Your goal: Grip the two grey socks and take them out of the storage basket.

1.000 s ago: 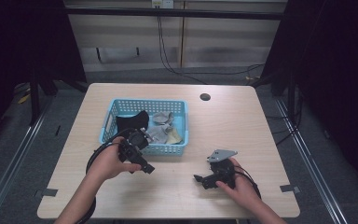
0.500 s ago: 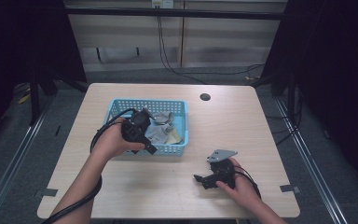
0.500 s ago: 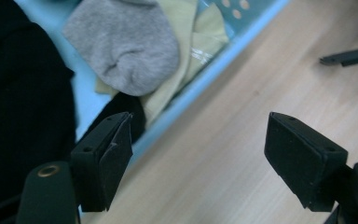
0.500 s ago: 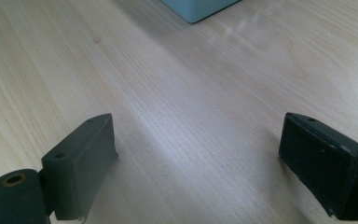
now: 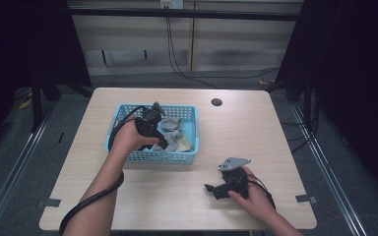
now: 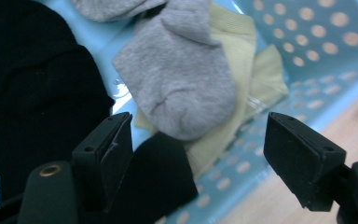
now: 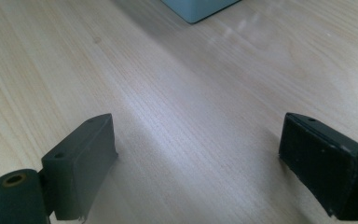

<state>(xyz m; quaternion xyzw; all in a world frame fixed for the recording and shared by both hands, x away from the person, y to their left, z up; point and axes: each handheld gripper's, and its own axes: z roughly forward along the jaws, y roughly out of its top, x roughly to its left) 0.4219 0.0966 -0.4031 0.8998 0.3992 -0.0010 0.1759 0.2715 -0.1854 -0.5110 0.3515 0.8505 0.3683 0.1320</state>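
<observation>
High view: the left hand-held gripper (image 5: 165, 140) is held over the blue basket (image 5: 189, 157), which stands left of centre in the frame on the pale wooden worktop (image 5: 285, 132); the right hand-held gripper (image 5: 211, 189) rests low on the worktop at the lower right, well apart from the basket, with its grey three-cornered plate (image 5: 234, 162) uppermost. A black cable (image 5: 91, 201) trails along the left forearm toward the lower left. Left gripper view: the left hand-held gripper (image 6: 198, 154) has its jaws spread wide, rising from the lower left and lower right of the frame, with nothing gripped between them; they hang above the socks inside the basket (image 6: 317, 28). A grey sock (image 6: 182, 88) occupies the centre of this frame and lies on top of a pale yellow sock (image 6: 242, 70), which extends toward the upper right; a black sock (image 6: 37, 98) fills the left side, and a further patch of black fabric (image 6: 161, 177) shows at the lower centre just beside the left-hand jaw. Whether that jaw touches the fabric cannot be told. Right gripper view: the right hand-held gripper (image 7: 198, 158) likewise has its jaws wide apart and holds nothing, with bare worktop (image 7: 168, 93) between them; a corner of the basket (image 7: 198, 9) appears at the top edge of the frame
</observation>
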